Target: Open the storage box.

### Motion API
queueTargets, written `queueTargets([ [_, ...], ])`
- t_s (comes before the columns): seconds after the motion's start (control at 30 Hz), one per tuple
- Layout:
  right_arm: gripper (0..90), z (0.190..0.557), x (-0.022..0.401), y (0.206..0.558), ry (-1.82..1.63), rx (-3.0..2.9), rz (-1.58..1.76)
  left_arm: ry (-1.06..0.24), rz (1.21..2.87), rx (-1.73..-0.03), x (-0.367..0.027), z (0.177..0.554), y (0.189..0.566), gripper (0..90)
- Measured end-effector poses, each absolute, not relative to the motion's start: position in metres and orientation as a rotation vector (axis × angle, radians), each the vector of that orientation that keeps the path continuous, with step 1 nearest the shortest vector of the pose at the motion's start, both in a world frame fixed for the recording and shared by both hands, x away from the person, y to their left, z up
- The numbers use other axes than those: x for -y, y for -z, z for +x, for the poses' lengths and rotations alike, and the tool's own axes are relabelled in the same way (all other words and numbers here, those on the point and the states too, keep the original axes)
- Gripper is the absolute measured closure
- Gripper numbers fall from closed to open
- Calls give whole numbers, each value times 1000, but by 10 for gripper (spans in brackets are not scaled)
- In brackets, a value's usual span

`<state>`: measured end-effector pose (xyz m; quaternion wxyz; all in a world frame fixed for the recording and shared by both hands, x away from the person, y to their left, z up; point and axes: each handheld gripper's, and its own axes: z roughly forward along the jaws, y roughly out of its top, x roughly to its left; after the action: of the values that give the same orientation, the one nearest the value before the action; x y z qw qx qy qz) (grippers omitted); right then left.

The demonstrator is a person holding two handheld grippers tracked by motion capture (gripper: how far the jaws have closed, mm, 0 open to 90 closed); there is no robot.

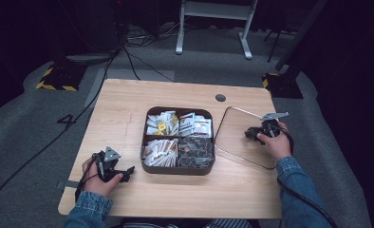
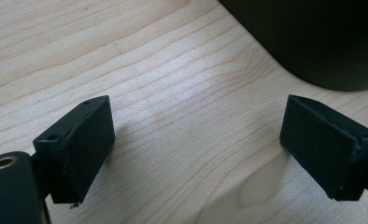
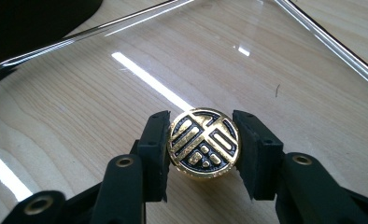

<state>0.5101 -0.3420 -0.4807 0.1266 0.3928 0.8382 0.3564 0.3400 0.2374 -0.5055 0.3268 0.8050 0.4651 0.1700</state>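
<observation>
A dark brown box (image 1: pixel 178 172) with four compartments of sachets stands mid-table. To its right a clear square lid (image 1: pixel 237 137) lies flat on the wood. My right gripper (image 1: pixel 251 134) is over the lid's centre. In the right gripper view that gripper (image 3: pixel 203 144) is shut on the lid's round black-and-gold knob (image 3: pixel 203 140), with the glass lid (image 3: pixel 126 88) beneath. My left gripper (image 1: pixel 127 174) rests low by the box's front left corner. In the left gripper view it (image 2: pixel 196 144) stands open over bare wood, with the box's dark wall (image 2: pixel 313 37) just beyond.
The wooden table (image 1: pixel 128 104) has a round cable grommet (image 1: pixel 220 98) at its far edge. Cables run over the grey carpet (image 1: pixel 42 142) beyond the table's left side. A white desk frame (image 1: pixel 213 28) stands at the back.
</observation>
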Motion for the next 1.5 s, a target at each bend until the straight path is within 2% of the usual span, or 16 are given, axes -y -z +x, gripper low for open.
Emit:
queueTargets([
  [0.37, 580, 510, 341, 487, -1051, -2426, 1140, -445, 2109, -1218, -237, 340, 506, 105],
  [0.4, 528, 509, 341, 488, -1081, -2403, 1144, -445, 2109, -1218, -237, 340, 506, 104],
  [0.6, 443, 507, 343, 488, -1084, -2369, 1146, -446, 2109, -1218, -237, 340, 506, 105],
  [0.73, 432, 502, 343, 486, -1111, -2328, 1162, -445, 2110, -1218, -237, 340, 505, 107],
  [0.87, 418, 482, 340, 471, -1185, -2251, 1114, -453, 2109, -1217, -236, 339, 505, 109],
  [1.1, 429, 437, 335, 461, -1355, -2205, 1084, -432, 2099, -1214, -234, 338, 498, 214],
  [1.43, 441, 394, 306, 477, -1263, -2428, 974, -424, 2044, -1204, -233, 338, 462, 345],
  [1.5, 433, 390, 301, 480, -1259, -2449, 957, -423, 2030, -1192, -232, 338, 456, 348],
])
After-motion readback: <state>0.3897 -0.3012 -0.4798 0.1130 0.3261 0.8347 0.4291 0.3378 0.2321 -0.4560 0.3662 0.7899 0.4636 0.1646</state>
